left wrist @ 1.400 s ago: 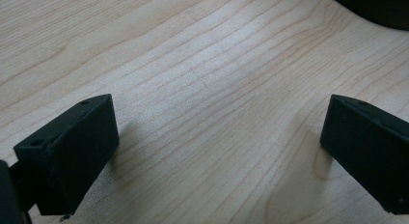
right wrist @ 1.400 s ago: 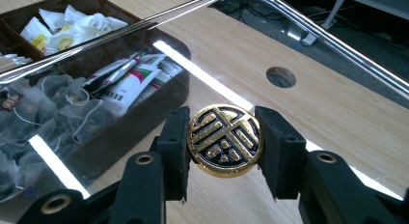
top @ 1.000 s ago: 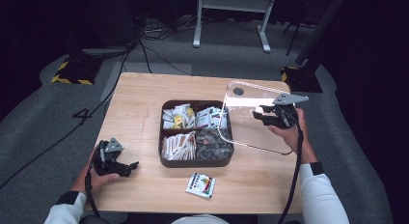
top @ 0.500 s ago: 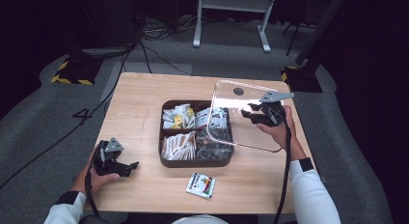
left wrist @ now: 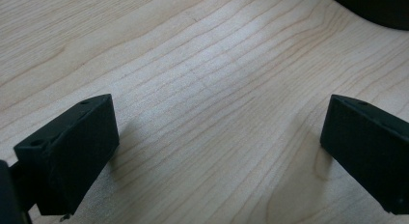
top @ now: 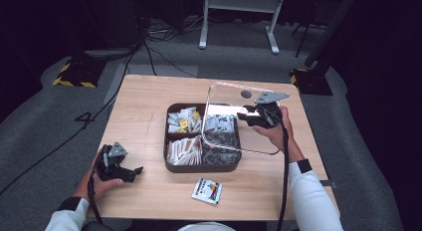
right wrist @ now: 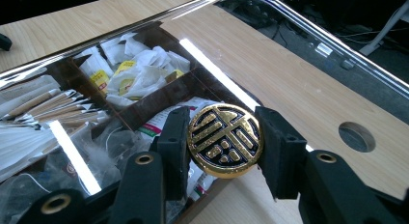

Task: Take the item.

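A dark brown box (top: pixel 199 167) with several compartments of tea bags and sachets sits mid-table. My right gripper (top: pixel 248 116) is shut on the round gold knob (right wrist: pixel 224 139) of a clear lid (top: pixel 225 97). The lid hangs tilted over the right half of the box. Through the lid (right wrist: pixel 299 74) I see white and yellow sachets and a brown divider (right wrist: pixel 144 110). My left gripper (top: pixel 130 172) rests low at the table's front left. Its jaws stand open over bare wood (left wrist: pixel 217 137), nothing between them.
A small flat packet (top: pixel 207 190) lies on the table in front of the box. A round cable hole (top: pixel 246 94) is in the tabletop behind the lid. The wooden table (top: pixel 144 106) ends at a grey floor with cables and a white stand beyond.
My right gripper has carried the clear lid leftward, from beside the box's right edge to over its right half. The left gripper has stayed where it was.
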A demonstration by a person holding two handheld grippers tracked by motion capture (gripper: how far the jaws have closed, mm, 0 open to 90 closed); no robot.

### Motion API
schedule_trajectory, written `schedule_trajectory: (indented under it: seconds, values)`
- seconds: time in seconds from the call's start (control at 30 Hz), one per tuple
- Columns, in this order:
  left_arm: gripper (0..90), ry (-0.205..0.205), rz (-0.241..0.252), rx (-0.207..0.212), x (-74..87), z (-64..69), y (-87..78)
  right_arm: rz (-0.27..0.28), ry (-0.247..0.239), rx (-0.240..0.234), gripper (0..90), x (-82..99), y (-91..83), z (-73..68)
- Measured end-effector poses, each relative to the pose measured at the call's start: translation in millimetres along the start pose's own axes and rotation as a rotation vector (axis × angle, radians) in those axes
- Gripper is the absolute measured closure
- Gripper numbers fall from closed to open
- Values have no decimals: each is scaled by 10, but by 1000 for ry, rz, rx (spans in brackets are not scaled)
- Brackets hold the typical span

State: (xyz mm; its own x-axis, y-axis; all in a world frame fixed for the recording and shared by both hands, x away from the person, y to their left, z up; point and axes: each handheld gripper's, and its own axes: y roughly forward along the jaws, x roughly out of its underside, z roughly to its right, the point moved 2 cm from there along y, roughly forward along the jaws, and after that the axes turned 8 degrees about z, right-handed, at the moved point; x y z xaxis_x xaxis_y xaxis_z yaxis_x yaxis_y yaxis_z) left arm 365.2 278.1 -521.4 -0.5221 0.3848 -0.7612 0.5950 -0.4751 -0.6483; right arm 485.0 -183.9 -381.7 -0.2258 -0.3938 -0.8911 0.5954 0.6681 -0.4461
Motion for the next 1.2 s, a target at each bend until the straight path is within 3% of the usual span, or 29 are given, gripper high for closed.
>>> schedule_trajectory:
  seconds: [0.47, 1.2]
  values:
    - [2, -4, 0, 0, 1, 3, 0, -10, -6, -24, 586, -63, 178, -96]
    - [1, -3, 0, 0, 1, 2, 0, -58, -30, -102, 586, -132, 668, -432]
